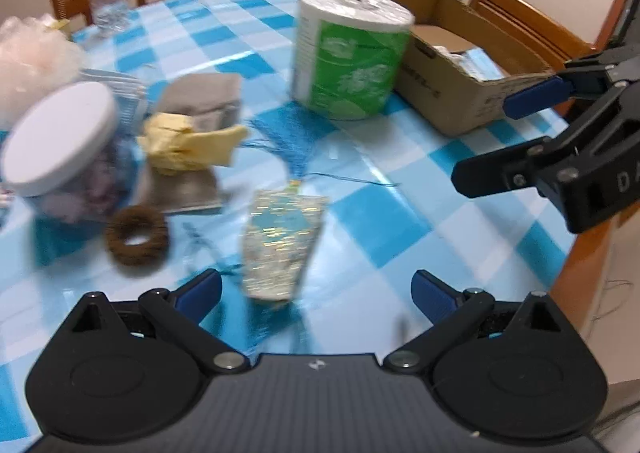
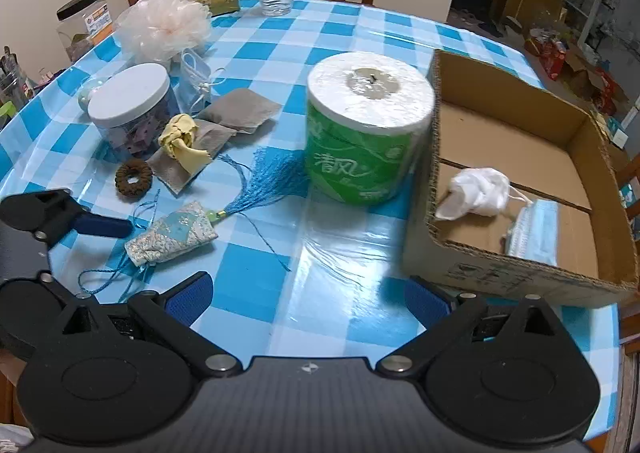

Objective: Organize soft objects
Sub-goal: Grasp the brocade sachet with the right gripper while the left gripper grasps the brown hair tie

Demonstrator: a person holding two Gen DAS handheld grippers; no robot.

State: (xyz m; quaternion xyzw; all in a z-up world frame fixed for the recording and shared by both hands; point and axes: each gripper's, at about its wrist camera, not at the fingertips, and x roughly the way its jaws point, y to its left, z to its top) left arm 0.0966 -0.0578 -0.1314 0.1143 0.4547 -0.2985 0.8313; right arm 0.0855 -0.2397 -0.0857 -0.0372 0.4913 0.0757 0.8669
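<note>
The left tool hangs released right over the silver-and-blue brocade sachet on the checked surface, its long axis running straight ahead between the fingers, while the released right tool waits farther off beside the cardboard box.

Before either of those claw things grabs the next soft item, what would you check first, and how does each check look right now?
1. Left gripper open and empty: ok, fingers spread.
2. Right gripper open and empty: ok.
3. A soft item within the left gripper's path: ok, the embroidered pouch lies just ahead of its fingers.
4. The pouch's blue tassel free of other things: cannot tell, its strands reach toward the toilet paper roll.
5. Cardboard box has room: ok, only a white cloth and a face mask inside.
6. Left view sharp enough to aim: not ok, blurred.
</note>
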